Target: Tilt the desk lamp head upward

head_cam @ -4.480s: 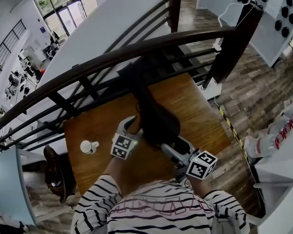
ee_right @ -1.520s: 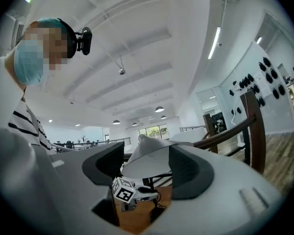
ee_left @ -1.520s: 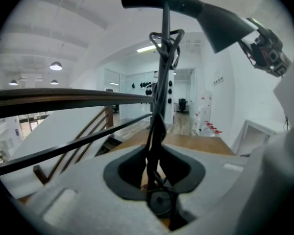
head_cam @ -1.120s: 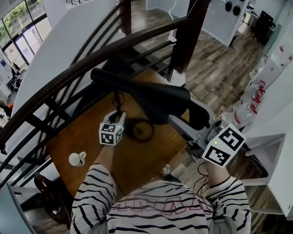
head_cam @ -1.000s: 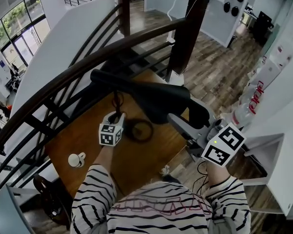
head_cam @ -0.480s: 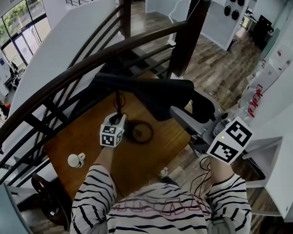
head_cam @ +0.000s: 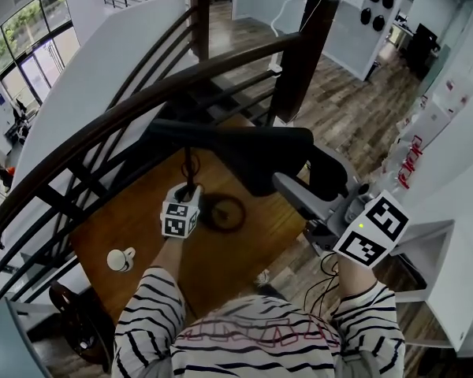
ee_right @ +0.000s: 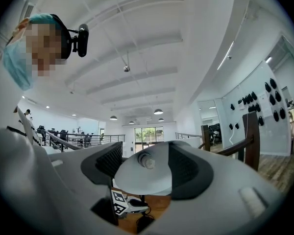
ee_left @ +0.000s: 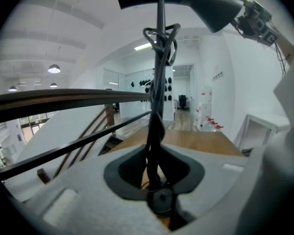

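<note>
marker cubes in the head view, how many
2. One cube on the left gripper at the lamp stem, centre; another cube on the right gripper at the lamp head, lower right. None looks hidden.

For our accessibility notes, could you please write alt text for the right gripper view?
The right gripper clamps a desk lamp head, whose white inside and bulb face the camera. Below it are the left gripper and a wooden table.

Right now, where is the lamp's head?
Centre of the head view: the lamp head is clamped by the right hand-held gripper above the wooden table, right of the lamp stem.
</note>
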Available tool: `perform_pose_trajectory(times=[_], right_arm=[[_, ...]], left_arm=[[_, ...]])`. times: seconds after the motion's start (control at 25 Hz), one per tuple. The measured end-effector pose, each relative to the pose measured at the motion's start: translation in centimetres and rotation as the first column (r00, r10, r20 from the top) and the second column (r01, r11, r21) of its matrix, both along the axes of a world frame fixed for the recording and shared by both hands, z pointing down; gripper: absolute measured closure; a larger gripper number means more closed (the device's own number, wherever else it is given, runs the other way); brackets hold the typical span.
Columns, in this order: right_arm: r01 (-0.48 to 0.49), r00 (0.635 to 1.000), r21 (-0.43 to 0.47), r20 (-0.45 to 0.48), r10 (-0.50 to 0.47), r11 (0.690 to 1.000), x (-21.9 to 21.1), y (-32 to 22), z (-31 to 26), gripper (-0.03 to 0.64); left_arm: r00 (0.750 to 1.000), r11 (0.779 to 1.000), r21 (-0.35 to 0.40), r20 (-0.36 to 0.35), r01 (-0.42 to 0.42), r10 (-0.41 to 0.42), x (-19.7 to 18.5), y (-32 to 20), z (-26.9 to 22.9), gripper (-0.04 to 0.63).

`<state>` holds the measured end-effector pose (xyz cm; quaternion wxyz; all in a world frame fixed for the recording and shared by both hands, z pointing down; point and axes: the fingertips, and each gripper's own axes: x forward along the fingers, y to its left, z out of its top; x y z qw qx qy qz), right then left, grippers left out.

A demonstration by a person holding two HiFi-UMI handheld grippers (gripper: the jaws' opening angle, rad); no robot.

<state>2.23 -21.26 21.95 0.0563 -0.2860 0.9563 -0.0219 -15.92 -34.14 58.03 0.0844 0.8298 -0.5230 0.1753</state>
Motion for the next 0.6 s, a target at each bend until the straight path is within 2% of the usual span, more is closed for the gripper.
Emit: perform_pose_trajectory(times=[0.24,0.36,0.6], right_arm=[[-0.018,1.0,0.024,0.017,0.017,1.0,0.1,0.2,0.2,0.322],[-0.03,1.0,0.011,0.005,0.03,0.999,0.2,0.5,1.2,0.318],[-0.048,0.998,-0.003,0.043,0.048,0.999,1.3,1.4,2.4,0.321]], left_arm=[[1.0,1.0,-0.007,-0.002,0.018,-0.018,-0.2,0.1,-0.2,0.52],[1.0,1.0,-0.009,-0.004,0.025,-0.026,-0.4,0.3,-0.3,0.515],[1.0,1.0,0.019,-0.016,0.017,-0.017,0.0,1.4,-1.6,0.486]])
